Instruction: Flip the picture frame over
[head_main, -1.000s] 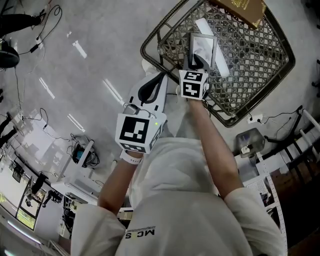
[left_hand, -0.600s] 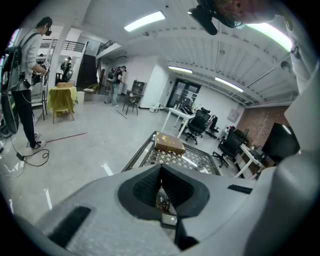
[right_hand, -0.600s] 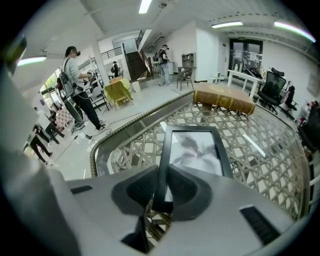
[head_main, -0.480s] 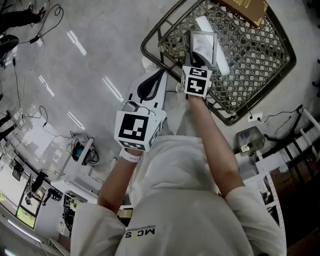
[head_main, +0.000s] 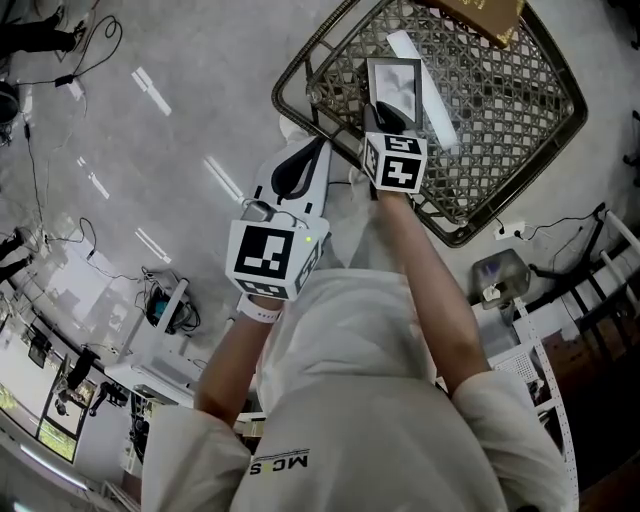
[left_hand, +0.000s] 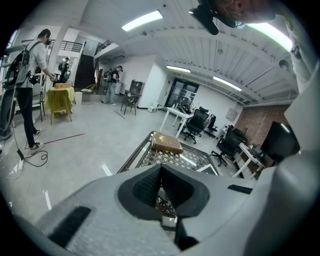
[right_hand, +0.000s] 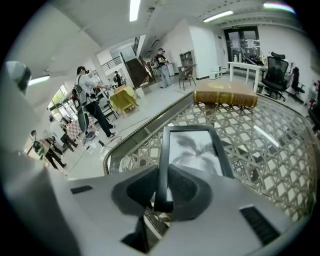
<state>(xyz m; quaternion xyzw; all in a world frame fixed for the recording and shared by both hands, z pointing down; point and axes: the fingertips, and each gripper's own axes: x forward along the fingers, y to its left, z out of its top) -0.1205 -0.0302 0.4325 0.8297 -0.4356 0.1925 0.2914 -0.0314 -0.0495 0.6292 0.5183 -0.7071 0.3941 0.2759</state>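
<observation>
Two bare forearms run up the head view from a white shirt at the bottom, and the letters "MC S" show near the shirt's lower edge. The left gripper sits left of centre. It points to the upper right, toward the rim of a wire tray, with its tips together and nothing in them. The right gripper reaches further, over the tray's near rim at upper centre, and is angled steeply down. The frame lies just beyond it, with its near edge at the gripper's tips. Whether it is lifted off the lattice cannot be told here. A white strip lies just right of the frame. A brown box sits at the top edge, its gold print too small to read.

In the left gripper view, the left gripper fills the bottom, its jaws closed tip to tip and empty. The tray lies beyond them, with the box at its far end.

In the right gripper view, the right gripper has just been closing, and its pads clamp the frame by the dark left border, close to the nearest corner. The frame stretches up the picture away from the jaws, showing a blurred grey print. Around it spreads the tray, and the box lies past it at upper centre.
</observation>
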